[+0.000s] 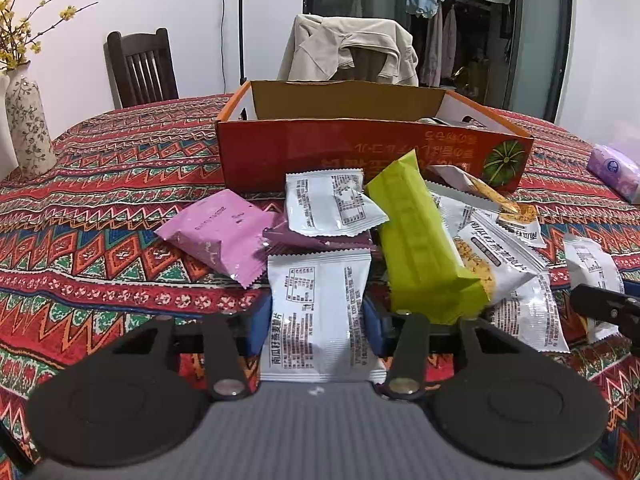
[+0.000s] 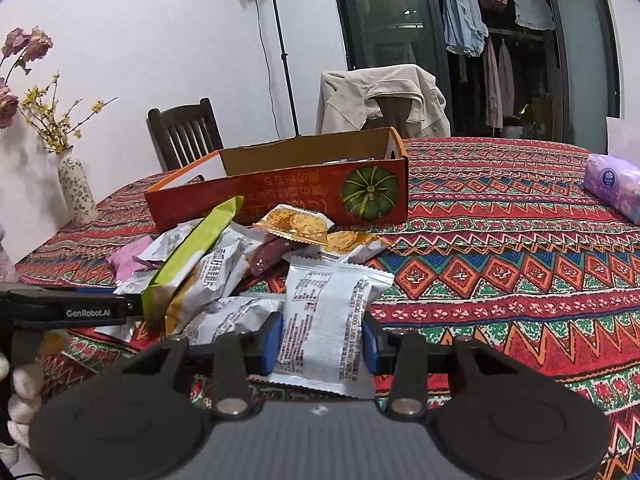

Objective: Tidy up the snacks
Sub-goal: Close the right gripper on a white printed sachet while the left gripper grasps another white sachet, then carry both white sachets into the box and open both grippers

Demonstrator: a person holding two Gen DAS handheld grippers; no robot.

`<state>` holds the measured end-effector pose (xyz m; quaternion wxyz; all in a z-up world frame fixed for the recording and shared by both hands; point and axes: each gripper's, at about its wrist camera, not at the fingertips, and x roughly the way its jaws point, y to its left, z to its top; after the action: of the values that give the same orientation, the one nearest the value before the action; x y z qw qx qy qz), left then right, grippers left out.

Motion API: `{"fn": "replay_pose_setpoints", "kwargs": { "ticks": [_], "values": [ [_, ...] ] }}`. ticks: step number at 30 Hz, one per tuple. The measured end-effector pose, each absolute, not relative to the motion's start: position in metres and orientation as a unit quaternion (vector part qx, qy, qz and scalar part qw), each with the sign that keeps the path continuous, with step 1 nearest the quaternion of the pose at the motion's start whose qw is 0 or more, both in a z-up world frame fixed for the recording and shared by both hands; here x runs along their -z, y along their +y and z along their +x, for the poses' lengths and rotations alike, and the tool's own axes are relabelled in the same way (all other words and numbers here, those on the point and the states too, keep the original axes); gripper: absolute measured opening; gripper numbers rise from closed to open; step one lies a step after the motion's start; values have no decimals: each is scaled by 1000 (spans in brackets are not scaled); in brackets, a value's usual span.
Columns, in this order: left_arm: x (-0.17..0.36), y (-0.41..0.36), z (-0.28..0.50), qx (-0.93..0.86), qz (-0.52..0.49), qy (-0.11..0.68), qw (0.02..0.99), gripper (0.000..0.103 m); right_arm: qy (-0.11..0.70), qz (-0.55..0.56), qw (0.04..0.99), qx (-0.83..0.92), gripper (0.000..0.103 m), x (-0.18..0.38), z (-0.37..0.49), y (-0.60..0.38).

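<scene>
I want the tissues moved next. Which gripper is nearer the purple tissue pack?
Right. The right gripper, shut on a white packet, sits on the pile's side toward the purple tissue pack; the left gripper grips another white packet farther away.

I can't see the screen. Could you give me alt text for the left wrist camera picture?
The left gripper pinches a white snack packet between its blue pads. Beyond it lie a pink packet, a green packet and more white ones, before an open orange cardboard box on a patterned tablecloth.

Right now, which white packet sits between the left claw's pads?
The upright white packet nearest the camera, below the purple packet; the other white ones lie loose.
</scene>
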<state>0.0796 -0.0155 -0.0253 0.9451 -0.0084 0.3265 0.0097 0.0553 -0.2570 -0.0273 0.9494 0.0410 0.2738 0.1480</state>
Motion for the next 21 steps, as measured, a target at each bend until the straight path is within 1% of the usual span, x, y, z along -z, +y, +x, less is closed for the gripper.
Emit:
{"fn": "replay_pose_setpoints", "kwargs": {
  "ticks": [11, 21],
  "values": [
    [13, -6, 64, -4, -21, 301, 954, 47, 264, 38, 952, -148, 40, 21, 53, -257],
    [-22, 3, 61, 6, -23, 233, 972, 46, 228, 26, 963, -138, 40, -1, 64, -257]
  ]
}}
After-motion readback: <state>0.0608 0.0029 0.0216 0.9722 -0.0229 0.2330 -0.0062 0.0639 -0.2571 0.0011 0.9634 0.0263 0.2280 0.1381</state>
